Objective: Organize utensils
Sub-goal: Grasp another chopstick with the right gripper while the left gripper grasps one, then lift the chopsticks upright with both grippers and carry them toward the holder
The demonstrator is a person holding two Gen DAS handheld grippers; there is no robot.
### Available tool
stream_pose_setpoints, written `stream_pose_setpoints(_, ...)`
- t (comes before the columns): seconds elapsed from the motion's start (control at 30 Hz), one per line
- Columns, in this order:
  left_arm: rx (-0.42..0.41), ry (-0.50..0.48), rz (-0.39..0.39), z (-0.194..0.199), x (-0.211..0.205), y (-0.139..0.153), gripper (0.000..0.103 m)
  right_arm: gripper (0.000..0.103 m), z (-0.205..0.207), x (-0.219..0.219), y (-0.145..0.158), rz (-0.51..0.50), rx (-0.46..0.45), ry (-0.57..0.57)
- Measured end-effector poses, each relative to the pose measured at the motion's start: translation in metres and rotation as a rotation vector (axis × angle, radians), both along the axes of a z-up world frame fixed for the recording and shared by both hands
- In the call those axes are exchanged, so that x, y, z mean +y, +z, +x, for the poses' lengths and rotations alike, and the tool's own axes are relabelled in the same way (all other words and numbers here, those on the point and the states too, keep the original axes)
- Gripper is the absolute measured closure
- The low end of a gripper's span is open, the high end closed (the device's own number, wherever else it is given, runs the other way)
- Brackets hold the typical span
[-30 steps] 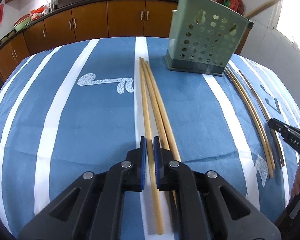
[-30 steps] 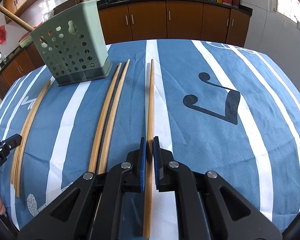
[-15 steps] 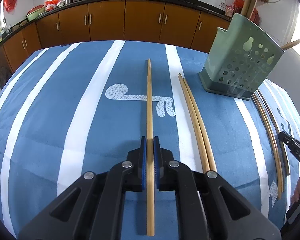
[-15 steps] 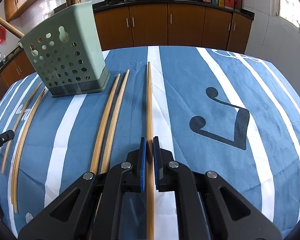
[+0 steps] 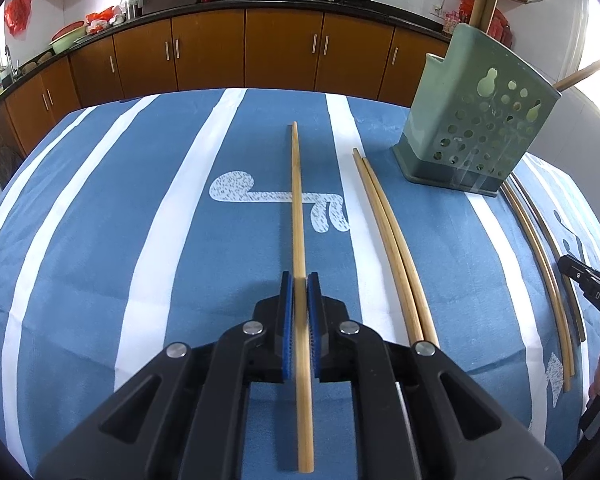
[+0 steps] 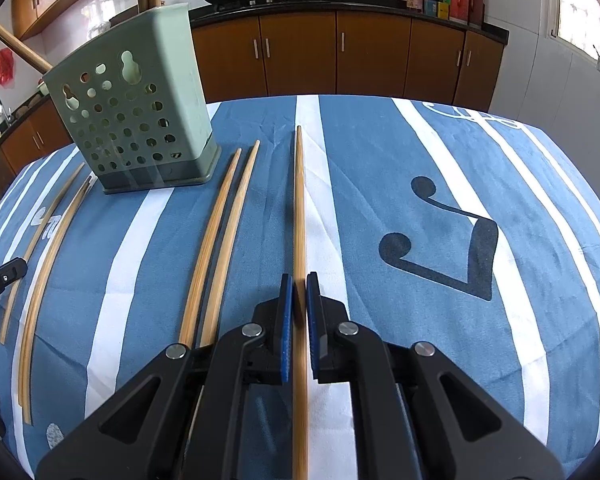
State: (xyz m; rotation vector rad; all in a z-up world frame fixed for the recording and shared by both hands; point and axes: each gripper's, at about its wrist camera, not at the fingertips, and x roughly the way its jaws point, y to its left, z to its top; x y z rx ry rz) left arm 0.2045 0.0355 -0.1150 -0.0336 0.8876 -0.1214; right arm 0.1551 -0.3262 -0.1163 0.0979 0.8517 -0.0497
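Closest to each camera, both grippers are clamped on one chopstick each. The left gripper [image 5: 300, 308] has its blue pads pressed against a chopstick [image 5: 298, 216] that points straight forward, and the right gripper [image 6: 297, 308] holds another chopstick [image 6: 299, 216] in the same way.

One second ago the left chopstick lay together with two others on the cloth; now it is separated from them and carried to the left, and its shadow on the cloth suggests it is lifted. The two remaining chopsticks [image 5: 388, 236] lie side by side, touching, to the right of it. The right gripper's chopstick has changed little; the view only moved a bit higher and nearer.

Farther on, two more thin chopsticks [image 6: 40, 280] lie on the striped blue tablecloth [image 6: 460, 160], between the two grippers. Beyond them stands the green perforated holder [image 6: 136, 120], upright, with some long wooden handles already inside.

I judge that both pickups are done, and next each chopstick must be turned upright and dropped in the holder.
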Motion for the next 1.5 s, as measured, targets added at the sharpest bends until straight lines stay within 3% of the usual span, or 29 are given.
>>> stream_pose_setpoints(0.9,0.000,0.000,0.004,-0.001,-0.001,0.000,0.093,0.093,-0.001,-0.001,0.000,0.006,0.000,-0.001)
stream_pose_setpoints(1.3,-0.002,-0.015,0.057,-0.026,-0.004,0.000,0.090,0.093,-0.014,0.000,0.000,0.000,0.003,0.006)
stream_pose_setpoints(1.5,0.010,-0.030,0.067,-0.030,-0.006,0.002,0.095,0.095,-0.019,0.000,0.004,-0.005,-0.008,0.000)
